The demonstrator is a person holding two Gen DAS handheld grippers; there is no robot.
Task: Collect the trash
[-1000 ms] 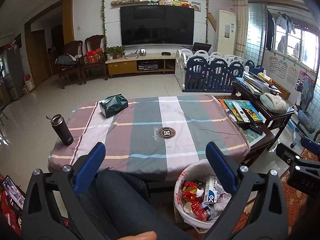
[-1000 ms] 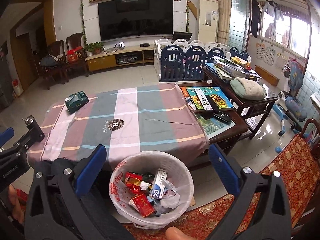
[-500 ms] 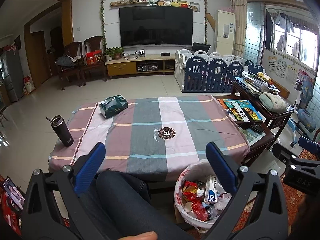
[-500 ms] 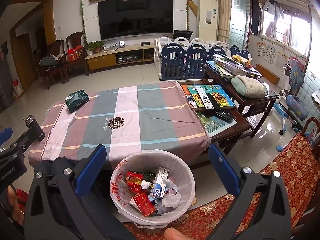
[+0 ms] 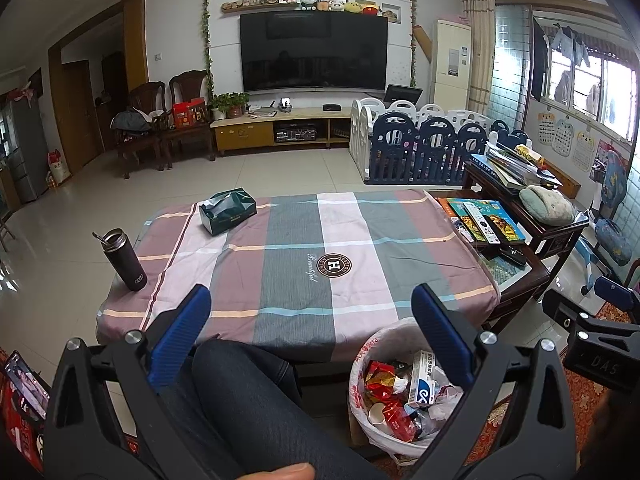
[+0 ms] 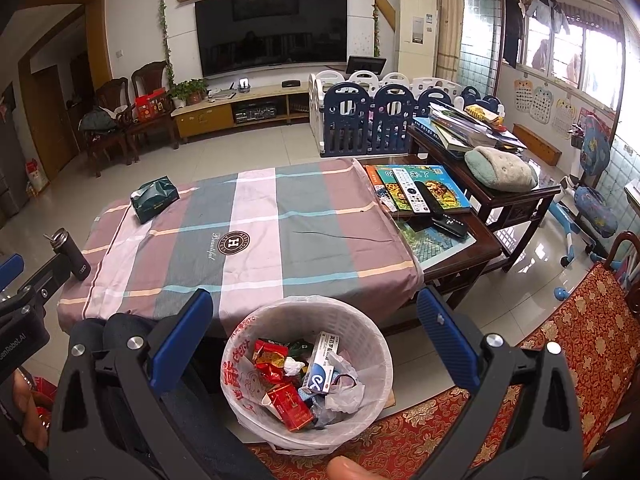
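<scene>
White plastic lattice bin (image 6: 308, 372), lined with a thin printed bag, sits low in the centre of the right wrist frame, on the floor just in front of the table draped in a plaid cloth (image 6: 256, 240); red wrappers and a blue-and-white carton (image 6: 318, 372) fill it. Both the left gripper (image 5: 312, 336) and right gripper (image 6: 316, 340) have blue-padded fingers spread wide, gripping nothing. On the cloth, upper left, lies a dark green tissue pack (image 5: 227, 210), with a black flask (image 5: 125, 259) at the left edge.

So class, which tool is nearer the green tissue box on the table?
Left. The left tool hangs over the table's near edge, facing the tissue box. The right tool hangs farther right, above the trash bin.
</scene>
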